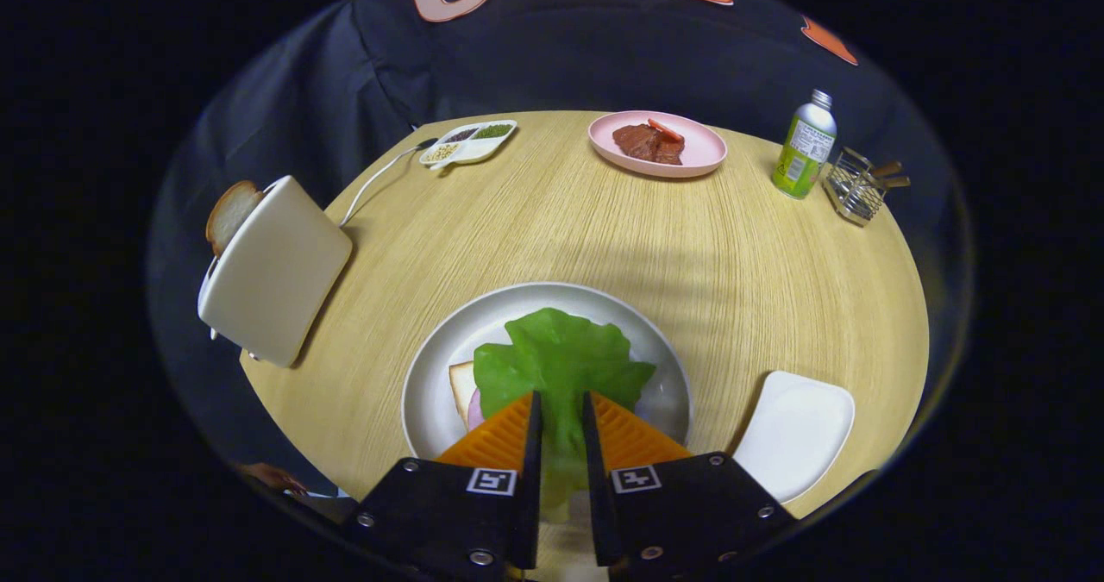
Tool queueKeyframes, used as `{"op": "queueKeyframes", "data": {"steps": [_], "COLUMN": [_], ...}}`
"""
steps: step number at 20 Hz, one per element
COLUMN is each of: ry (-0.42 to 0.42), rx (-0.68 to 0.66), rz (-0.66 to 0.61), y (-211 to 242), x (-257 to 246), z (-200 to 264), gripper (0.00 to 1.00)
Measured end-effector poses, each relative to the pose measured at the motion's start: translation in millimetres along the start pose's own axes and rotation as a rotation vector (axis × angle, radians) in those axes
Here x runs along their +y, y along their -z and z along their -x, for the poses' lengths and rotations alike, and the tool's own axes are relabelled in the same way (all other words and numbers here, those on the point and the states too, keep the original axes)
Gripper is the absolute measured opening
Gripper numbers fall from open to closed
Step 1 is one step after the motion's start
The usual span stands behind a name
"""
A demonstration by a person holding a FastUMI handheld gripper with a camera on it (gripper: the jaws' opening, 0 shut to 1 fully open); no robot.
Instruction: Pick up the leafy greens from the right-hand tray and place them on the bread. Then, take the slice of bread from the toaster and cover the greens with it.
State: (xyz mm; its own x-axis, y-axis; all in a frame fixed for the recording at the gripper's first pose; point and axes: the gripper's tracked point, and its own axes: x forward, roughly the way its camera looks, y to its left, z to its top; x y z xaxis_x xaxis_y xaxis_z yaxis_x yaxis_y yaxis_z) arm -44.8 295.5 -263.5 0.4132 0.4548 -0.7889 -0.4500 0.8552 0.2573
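My gripper (pixel 561 414) is shut on the leafy greens (pixel 561 362), a green lettuce leaf pinched between both fingers. The leaf spreads ahead of the fingers over the round white plate (pixel 431 366). Under it lies a bread slice (pixel 461 385) with a pink slice of meat showing at its edge. Whether the leaf rests on the bread or hangs just above it, I cannot tell. To the left of the plate stands the white toaster (pixel 276 272), with a slice of bread (pixel 228 214) sticking out of its slot. The white right-hand tray (pixel 798 431) sits bare beside the plate.
At the table's far side are a pink plate with meat (pixel 660 144), a small divided dish of seeds (pixel 470 142), a green bottle (pixel 805 147) and a wire holder with utensils (pixel 858 187). The toaster's cord (pixel 379 177) runs toward the back.
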Motion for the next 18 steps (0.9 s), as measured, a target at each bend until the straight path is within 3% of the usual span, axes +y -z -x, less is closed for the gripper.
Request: {"op": "queueKeyframes", "data": {"steps": [3, 6, 12, 18], "ry": [-0.011, 0.012, -0.003, -0.057], "rx": [0.003, -0.021, -0.147, -0.224], "rz": [0.054, 0.069, 0.056, 0.056], "y": [2.0, -1.9, -39.7, -90.0], "x": [7.0, 4.1, 21.4, 69.1], "z": [-3.3, 2.4, 46.4, 88.8], "gripper": [0.36, 0.6, 0.9, 0.98]}}
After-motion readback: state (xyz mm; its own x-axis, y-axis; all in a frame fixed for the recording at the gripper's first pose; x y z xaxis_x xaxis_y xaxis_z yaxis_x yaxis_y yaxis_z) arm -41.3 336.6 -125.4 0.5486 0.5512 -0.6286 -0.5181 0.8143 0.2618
